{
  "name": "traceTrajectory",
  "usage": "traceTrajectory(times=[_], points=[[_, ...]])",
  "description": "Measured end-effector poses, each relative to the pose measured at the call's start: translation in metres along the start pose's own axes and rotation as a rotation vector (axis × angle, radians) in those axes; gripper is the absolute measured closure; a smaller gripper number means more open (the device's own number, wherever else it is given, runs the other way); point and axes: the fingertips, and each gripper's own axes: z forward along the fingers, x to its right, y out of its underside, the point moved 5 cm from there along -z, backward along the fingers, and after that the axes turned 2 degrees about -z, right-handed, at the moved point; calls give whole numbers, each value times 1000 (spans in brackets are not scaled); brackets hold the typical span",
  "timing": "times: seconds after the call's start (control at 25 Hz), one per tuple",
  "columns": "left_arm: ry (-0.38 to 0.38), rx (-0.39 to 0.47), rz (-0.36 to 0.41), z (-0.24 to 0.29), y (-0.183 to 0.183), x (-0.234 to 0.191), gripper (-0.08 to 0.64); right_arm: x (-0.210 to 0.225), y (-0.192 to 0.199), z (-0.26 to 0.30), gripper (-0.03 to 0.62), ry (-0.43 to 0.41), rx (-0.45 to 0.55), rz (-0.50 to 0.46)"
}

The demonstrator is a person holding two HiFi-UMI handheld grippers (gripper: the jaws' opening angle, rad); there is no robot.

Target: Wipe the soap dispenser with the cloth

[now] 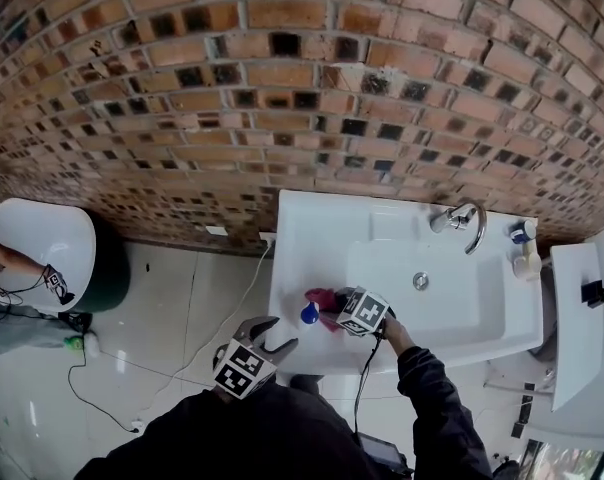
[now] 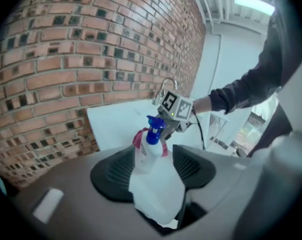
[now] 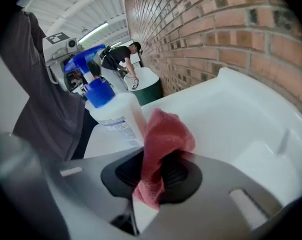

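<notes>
The white soap dispenser (image 1: pixel 309 313) with a blue pump stands at the front left of the white sink (image 1: pixel 312 228). My right gripper (image 1: pixel 332 308) is shut on a red cloth (image 3: pixel 163 134), which it holds against the dispenser's (image 3: pixel 116 116) side. My left gripper (image 1: pixel 277 336) is off the sink's front left corner with its jaws wide apart. In its own view the dispenser (image 2: pixel 151 169) fills the gap between the pads (image 2: pixel 116 171), and no pad visibly presses on it. The cloth (image 2: pixel 137 138) peeks out behind the bottle, with the right gripper's marker cube (image 2: pixel 175 105) beyond it.
A brick wall (image 1: pixel 282 88) runs behind the sink. The faucet (image 1: pixel 462 218) and small bottles (image 1: pixel 524 248) are at the back right, the drain (image 1: pixel 420 281) mid-basin. A white rounded fixture (image 1: pixel 42 253) and cables lie on the floor to the left. A person (image 3: pixel 121 56) bends over a green bin (image 3: pixel 146 86).
</notes>
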Motion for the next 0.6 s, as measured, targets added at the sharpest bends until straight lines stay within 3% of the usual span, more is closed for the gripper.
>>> traceTrajectory(times=[0.12,0.32,0.4,0.52,0.6], points=[[-17,-75,56,38,0,-3,258,-17,-1,-22,522,66,72,32],[13,-117,163,76,-1,-1,267,-54,11,-62,522,171,147,81],[35,-105,189,83,-6,3,308,-61,26,-80,522,220,149,116],[120,-108,259,79,-2,-2,316,-74,34,-91,522,273,212,211],[236,-119,364,75,3,-7,319,-82,34,-94,522,295,271,282]])
